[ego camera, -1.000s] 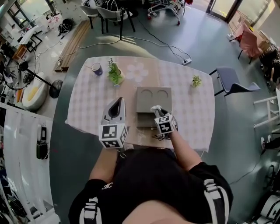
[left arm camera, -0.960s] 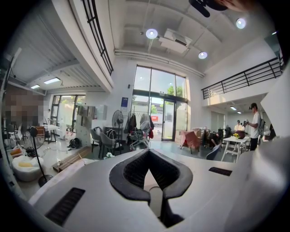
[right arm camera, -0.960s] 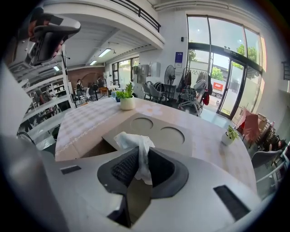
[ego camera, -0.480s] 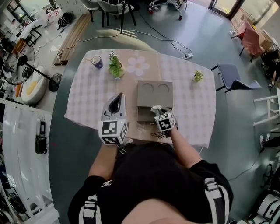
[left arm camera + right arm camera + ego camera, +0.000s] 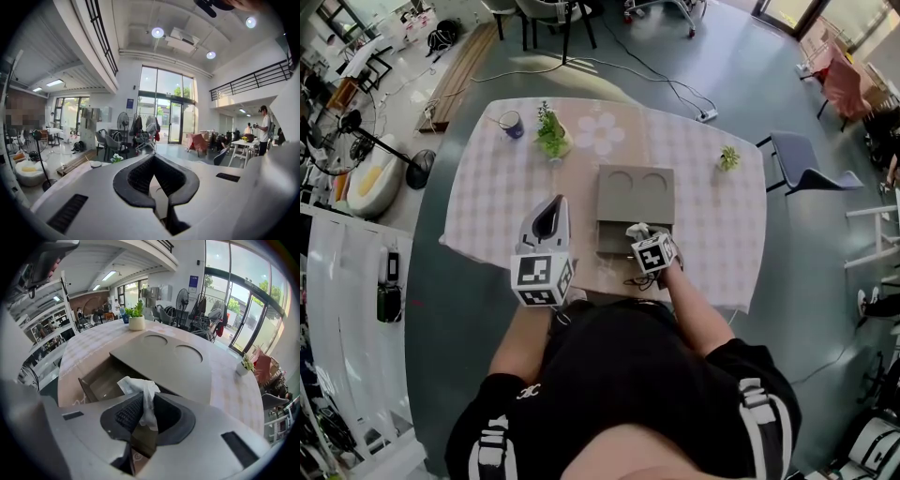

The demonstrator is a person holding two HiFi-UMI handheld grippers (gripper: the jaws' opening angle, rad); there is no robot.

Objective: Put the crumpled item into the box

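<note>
- The head view takes in the whole checked table [image 5: 487, 206], with the grey box [image 5: 635, 192] and a potted plant [image 5: 549, 145] on it.
- The right gripper view looks into the box's open drawer [image 5: 105, 380], just below the right gripper [image 5: 145, 397].
- Its jaws, just eased wider, pinch the crumpled tissue [image 5: 138, 385].
- The left gripper [image 5: 153, 159] is closed and empty.

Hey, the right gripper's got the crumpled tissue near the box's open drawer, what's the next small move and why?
Probably lower the right gripper slightly toward the open drawer of the grey box. Its jaws pinch the crumpled tissue, which hangs above the drawer's opening rather than inside it, so releasing now might drop it on the edge.
</note>
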